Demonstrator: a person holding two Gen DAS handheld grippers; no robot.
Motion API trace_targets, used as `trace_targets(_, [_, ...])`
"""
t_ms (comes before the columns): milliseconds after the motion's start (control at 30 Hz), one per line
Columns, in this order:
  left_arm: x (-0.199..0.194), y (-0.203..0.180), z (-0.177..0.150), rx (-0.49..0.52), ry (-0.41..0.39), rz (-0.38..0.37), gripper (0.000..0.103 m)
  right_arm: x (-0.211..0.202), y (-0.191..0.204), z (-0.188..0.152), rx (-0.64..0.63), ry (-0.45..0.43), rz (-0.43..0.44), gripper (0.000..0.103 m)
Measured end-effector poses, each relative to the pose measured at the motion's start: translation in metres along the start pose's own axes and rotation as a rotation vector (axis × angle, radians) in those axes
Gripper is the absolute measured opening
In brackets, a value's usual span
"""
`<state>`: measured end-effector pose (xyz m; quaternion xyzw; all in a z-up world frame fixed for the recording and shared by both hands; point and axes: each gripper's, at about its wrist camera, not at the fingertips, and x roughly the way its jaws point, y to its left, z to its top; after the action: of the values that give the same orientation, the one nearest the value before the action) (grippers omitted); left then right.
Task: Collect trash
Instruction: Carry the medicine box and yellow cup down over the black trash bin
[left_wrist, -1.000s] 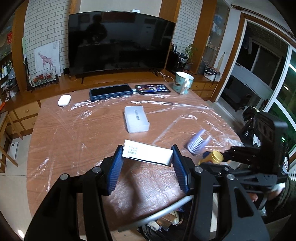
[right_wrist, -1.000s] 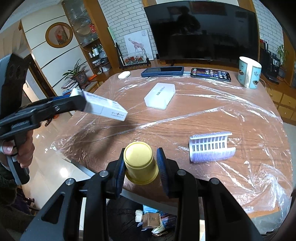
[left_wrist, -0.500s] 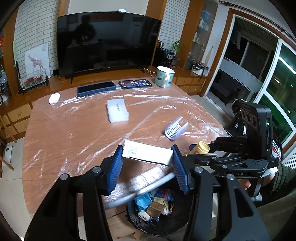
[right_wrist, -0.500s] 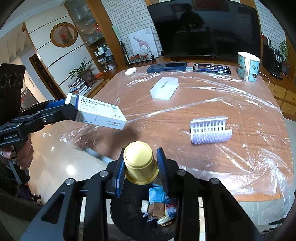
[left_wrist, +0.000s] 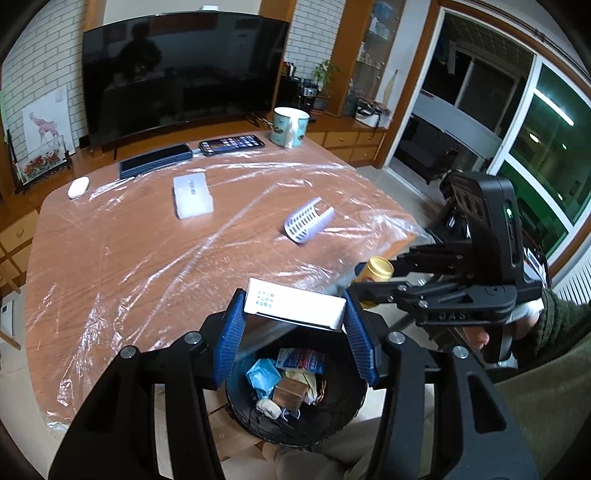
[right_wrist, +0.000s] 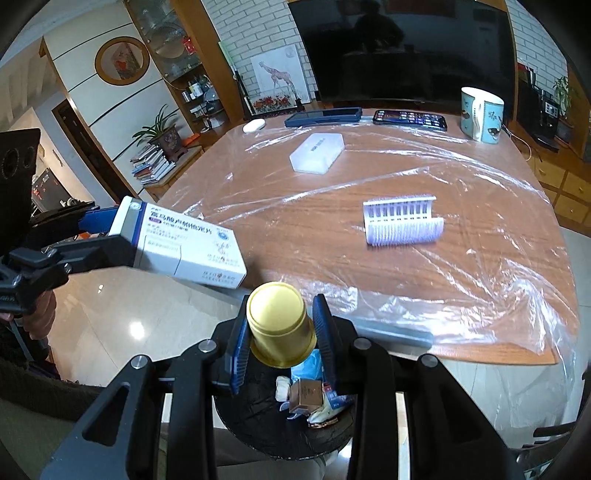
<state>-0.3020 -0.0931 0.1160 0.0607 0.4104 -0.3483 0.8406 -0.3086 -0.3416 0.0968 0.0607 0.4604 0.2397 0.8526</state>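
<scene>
My left gripper (left_wrist: 293, 317) is shut on a white medicine box (left_wrist: 295, 304) held endwise between its blue pads, right above a black trash bin (left_wrist: 295, 398) on the floor. The bin holds wrappers and small boxes. My right gripper (right_wrist: 281, 325) is shut on a yellow cup (right_wrist: 279, 325), also over the bin (right_wrist: 258, 413). The medicine box (right_wrist: 184, 243) shows at left in the right wrist view, and the yellow cup (left_wrist: 376, 269) at right in the left wrist view. A white ribbed plastic tray (right_wrist: 402, 221) lies on the table.
The wooden table (left_wrist: 110, 258) is covered in clear plastic film. On it are a white flat case (left_wrist: 192, 195), a dark tablet (left_wrist: 155, 160), a phone (left_wrist: 232, 144), a mug (left_wrist: 290, 127) and a white mouse (left_wrist: 78, 187). A television stands behind.
Both grippers have pulled back from above the table to beyond its near edge, still holding the box and the cup. The bin has come into view beneath them.
</scene>
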Motion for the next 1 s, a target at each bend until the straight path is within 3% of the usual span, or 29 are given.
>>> trace_targets(300, [0.009, -0.013, -0.020, 0.025, 0.055, -0.032, 0.053, 0.003, 0.001, -0.011, 0.005, 0.023, 0.003, 0.033])
trace_targets(1000, [0.052, -0.004, -0.061, -0.015, 0.174, 0.000, 0.053, 0.041, 0.002, -0.035, -0.002, 0.139, 0.011, 0.033])
